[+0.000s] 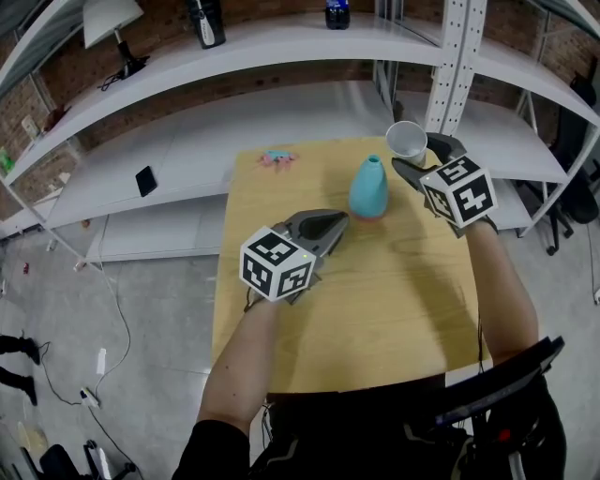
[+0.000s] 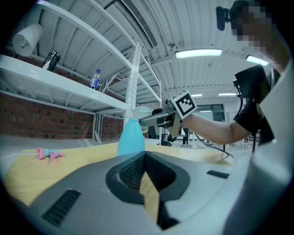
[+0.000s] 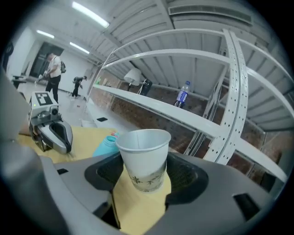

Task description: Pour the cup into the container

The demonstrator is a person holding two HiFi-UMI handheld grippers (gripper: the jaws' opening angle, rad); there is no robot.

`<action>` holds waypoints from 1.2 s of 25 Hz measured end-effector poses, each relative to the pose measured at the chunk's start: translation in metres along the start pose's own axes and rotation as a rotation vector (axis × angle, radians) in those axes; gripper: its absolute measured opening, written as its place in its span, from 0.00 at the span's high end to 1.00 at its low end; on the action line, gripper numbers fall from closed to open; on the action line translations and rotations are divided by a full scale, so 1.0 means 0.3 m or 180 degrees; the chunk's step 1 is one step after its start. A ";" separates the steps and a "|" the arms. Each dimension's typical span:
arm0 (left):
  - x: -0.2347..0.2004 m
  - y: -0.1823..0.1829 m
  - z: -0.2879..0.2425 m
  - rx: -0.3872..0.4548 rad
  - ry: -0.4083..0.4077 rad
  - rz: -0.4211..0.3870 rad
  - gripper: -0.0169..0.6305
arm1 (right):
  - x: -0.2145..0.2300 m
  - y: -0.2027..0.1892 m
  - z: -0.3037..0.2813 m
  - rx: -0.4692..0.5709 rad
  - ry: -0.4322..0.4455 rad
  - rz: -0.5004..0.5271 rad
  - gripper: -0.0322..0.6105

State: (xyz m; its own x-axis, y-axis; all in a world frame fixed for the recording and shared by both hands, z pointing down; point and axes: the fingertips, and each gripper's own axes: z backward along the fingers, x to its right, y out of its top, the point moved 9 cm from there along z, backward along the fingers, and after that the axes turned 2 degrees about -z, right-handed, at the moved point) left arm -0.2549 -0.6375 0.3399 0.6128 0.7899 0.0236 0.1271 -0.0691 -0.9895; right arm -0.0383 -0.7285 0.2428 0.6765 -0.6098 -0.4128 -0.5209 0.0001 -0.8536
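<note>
A teal narrow-necked container [image 1: 367, 190] stands upright near the far middle of the wooden table [image 1: 375, 319]. My right gripper [image 1: 412, 155] is shut on a white paper cup [image 1: 405, 139], held upright in the air just right of and above the container's neck. In the right gripper view the cup [image 3: 143, 158] sits between the jaws, with the container [image 3: 104, 144] low on the left behind it. The cup's contents are hidden. My left gripper [image 1: 339, 221] hovers left of the container, its jaws together and nothing in them; from it the container [image 2: 131, 137] stands straight ahead.
A small pink object [image 1: 277, 158] lies at the table's far left corner. White metal shelving [image 1: 281, 47] curves behind the table, carrying a bottle [image 1: 337, 13] and a lamp [image 1: 111, 23]; an upright post [image 1: 448, 66] rises close behind the cup. A black flat item [image 1: 145, 180] rests on the lower shelf.
</note>
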 end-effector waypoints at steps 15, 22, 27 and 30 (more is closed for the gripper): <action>-0.004 0.000 -0.001 -0.0002 0.0007 -0.0001 0.98 | 0.126 -0.272 -0.012 -0.0013 0.0131 -0.1499 0.49; 0.000 0.001 0.001 -0.0009 0.0008 0.0003 0.98 | 0.127 -0.364 -0.029 -0.0164 0.0107 -0.1708 0.49; -0.001 0.000 -0.001 -0.0006 0.0007 0.0003 0.98 | 0.112 -0.395 -0.042 -0.0234 0.0148 -0.1741 0.49; -0.003 0.000 -0.001 -0.0007 0.0008 0.0000 0.98 | 0.107 -0.404 -0.046 -0.0221 0.0162 -0.1772 0.49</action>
State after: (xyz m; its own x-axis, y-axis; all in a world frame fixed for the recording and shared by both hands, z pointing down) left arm -0.2551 -0.6385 0.3400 0.6147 0.7884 0.0239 0.1288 -0.0705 -0.9892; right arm 0.0394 -0.7590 0.3373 0.8341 -0.5403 0.1112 -0.1267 -0.3839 -0.9147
